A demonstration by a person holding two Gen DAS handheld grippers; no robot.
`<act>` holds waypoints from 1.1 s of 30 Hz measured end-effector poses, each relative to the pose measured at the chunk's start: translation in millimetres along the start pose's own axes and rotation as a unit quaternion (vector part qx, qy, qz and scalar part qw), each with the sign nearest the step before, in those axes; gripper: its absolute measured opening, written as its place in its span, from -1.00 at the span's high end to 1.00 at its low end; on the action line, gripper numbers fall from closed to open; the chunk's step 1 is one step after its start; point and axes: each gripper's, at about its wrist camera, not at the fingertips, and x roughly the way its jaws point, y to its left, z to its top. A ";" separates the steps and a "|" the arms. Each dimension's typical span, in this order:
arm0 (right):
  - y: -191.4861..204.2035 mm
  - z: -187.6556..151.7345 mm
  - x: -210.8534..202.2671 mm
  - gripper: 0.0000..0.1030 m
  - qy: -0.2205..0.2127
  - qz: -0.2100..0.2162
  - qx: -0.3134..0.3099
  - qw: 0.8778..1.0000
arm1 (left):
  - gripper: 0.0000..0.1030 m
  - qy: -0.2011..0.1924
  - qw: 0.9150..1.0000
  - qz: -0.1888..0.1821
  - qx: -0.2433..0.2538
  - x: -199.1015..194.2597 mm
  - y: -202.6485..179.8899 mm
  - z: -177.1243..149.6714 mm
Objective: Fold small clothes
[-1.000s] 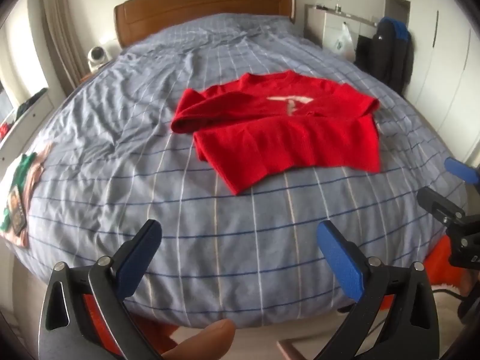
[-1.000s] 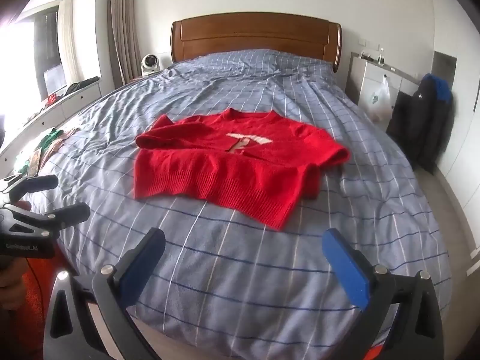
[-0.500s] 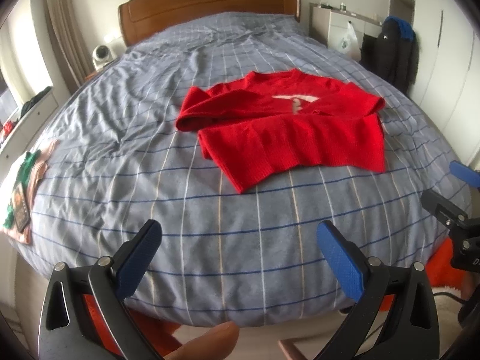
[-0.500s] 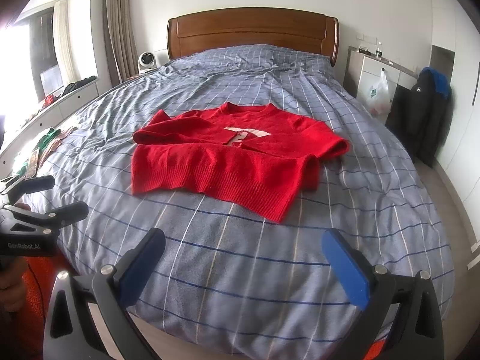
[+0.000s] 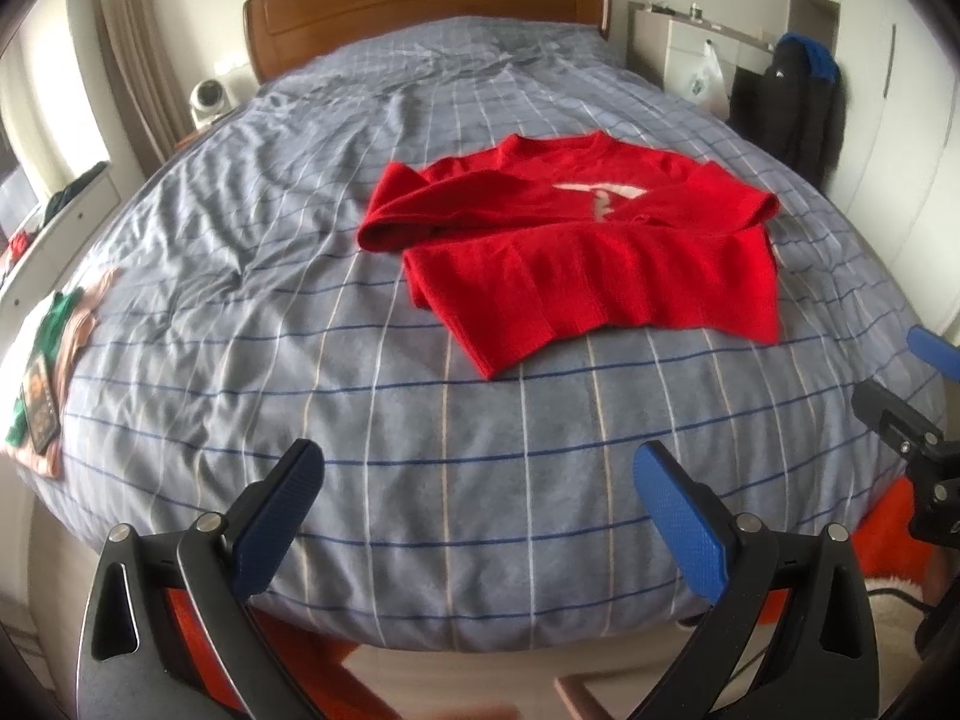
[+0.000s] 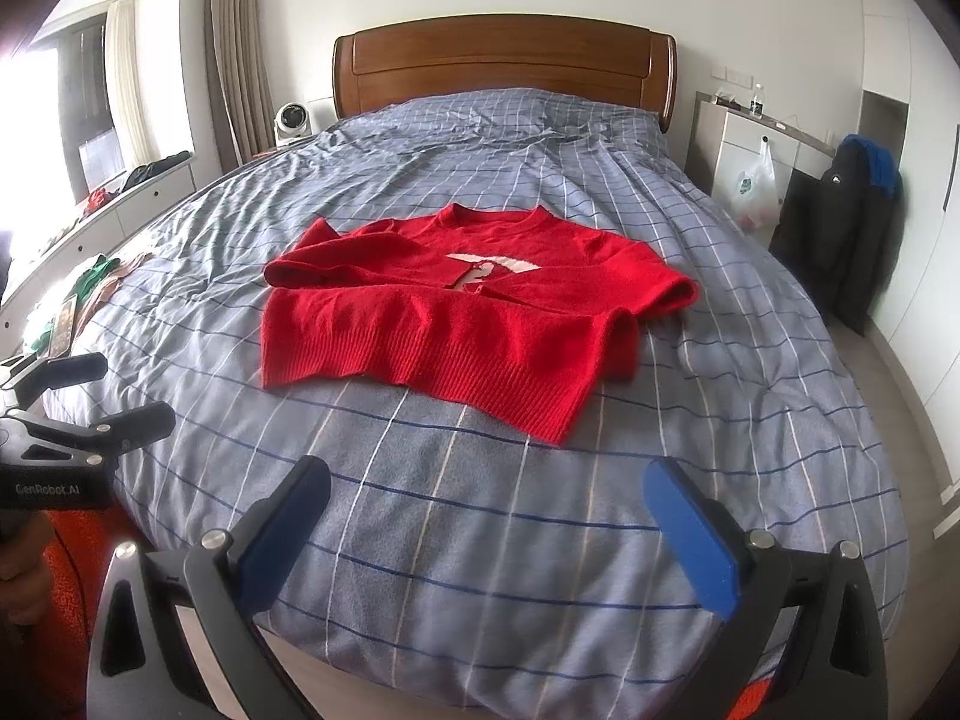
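Observation:
A red knit sweater (image 5: 576, 246) lies on the blue checked bed (image 5: 420, 420), partly folded, with its sleeves laid across the body and a white label showing; it also shows in the right wrist view (image 6: 468, 312). My left gripper (image 5: 474, 492) is open and empty above the bed's foot edge, well short of the sweater. My right gripper (image 6: 486, 510) is open and empty, also near the foot edge. The right gripper shows at the right edge of the left wrist view (image 5: 912, 396), and the left gripper at the left edge of the right wrist view (image 6: 90, 396).
A pile of green and pink clothes (image 5: 54, 348) lies at the bed's left edge. A wooden headboard (image 6: 504, 66) is at the far end. A white cabinet with a plastic bag (image 6: 750, 180) and a dark jacket (image 6: 852, 228) stand to the right.
Both grippers have moved slightly toward the bed, so the sweater looks a little closer. Both stay open and empty. The sweater has not moved.

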 end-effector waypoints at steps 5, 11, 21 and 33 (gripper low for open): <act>-0.8 -0.6 0.7 -1.00 0.001 -0.001 0.001 1.000 | -0.99 0.004 1.000 -0.002 0.001 1.5 -0.5 -1.3; -1.3 -0.7 1.4 -1.00 0.000 -0.002 0.001 1.000 | -0.99 0.001 1.000 -0.006 0.006 0.4 -2.8 -1.6; -1.3 -1.2 1.8 -1.00 0.001 -0.002 0.001 1.000 | -0.99 0.001 1.000 -0.007 0.008 0.4 -3.9 -1.7; -20.3 -5.1 8.4 -1.00 -0.015 0.019 0.028 0.999 | -0.99 0.052 0.996 -0.053 -0.058 58.8 53.0 12.6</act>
